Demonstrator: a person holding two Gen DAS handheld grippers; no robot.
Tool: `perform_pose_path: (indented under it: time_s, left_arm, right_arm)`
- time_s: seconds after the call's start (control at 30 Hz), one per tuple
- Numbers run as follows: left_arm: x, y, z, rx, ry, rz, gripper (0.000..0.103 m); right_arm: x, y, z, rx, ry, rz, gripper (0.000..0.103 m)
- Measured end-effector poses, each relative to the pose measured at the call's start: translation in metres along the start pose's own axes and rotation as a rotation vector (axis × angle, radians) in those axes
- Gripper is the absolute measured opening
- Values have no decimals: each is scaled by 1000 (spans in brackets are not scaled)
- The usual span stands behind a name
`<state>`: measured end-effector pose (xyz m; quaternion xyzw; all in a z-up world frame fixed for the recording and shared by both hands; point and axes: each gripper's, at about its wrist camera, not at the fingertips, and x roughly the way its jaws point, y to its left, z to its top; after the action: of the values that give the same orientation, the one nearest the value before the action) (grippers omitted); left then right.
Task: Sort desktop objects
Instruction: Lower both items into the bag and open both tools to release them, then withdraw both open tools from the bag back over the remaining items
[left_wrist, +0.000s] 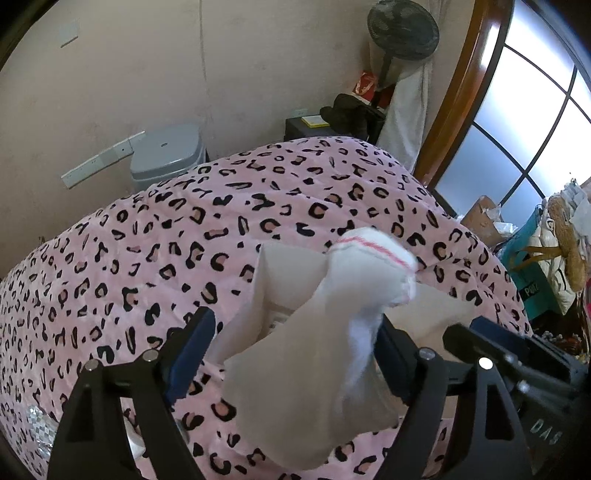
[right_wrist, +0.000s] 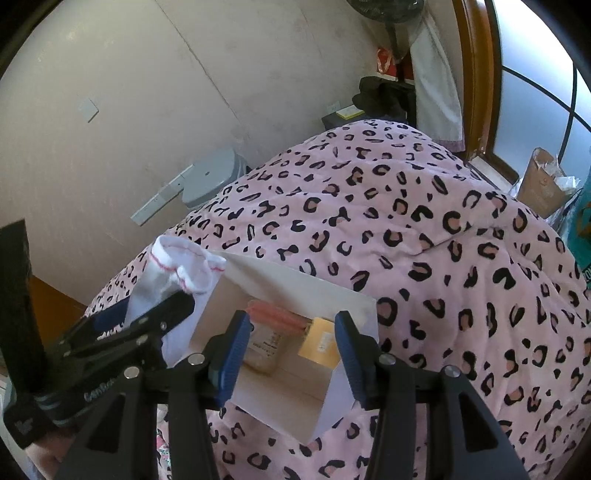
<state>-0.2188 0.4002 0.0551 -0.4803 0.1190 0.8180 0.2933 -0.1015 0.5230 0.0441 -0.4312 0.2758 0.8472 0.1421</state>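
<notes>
While dangling over box (right_wrist: 295, 284), not yet inside: sock (left_wrist: 354, 295), loose between left gripper (left_wrist: 295, 321) jaws standing wide apart, no pinch on it. Already lying in box: jar (right_wrist: 264, 347) and yellow packet (right_wrist: 319, 345). Hovering just above, right gripper (right_wrist: 291, 317), jaws apart, empty. Box resting on bed (right_wrist: 443, 258). Seemingly well along; left to do: sock's drop, perhaps further items unseen.

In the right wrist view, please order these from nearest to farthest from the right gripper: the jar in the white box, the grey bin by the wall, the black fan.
From the right gripper:
1. The jar, just ahead in the white box, between the fingers.
2. The grey bin, beyond the bed, left, against the wall.
3. The black fan, farthest, at the top edge.
</notes>
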Motion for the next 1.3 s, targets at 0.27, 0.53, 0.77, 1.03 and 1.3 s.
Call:
perform_pose_path:
  time_s: [0.27, 0.53, 0.77, 1.03, 1.3]
  left_arm:
    - [-19, -11, 11, 3, -44, -26, 83]
    - [-56, 1, -8, -24, -106, 21, 83]
    - [-102, 21, -50, -51, -162, 81, 83]
    - [-130, 50, -122, -98, -160, 123, 83]
    - [-139, 75, -182, -157, -133, 147, 83]
  right_arm:
    - [-11, -10, 1, 15, -15, 1, 49]
    - [-33, -9, -3, -2, -43, 7, 49]
    - [-54, 20, -23, -88, -53, -11, 49]
    - [-61, 59, -63, -198, -19, -36, 49]
    - [-63, 88, -110, -273, 10, -43, 49]
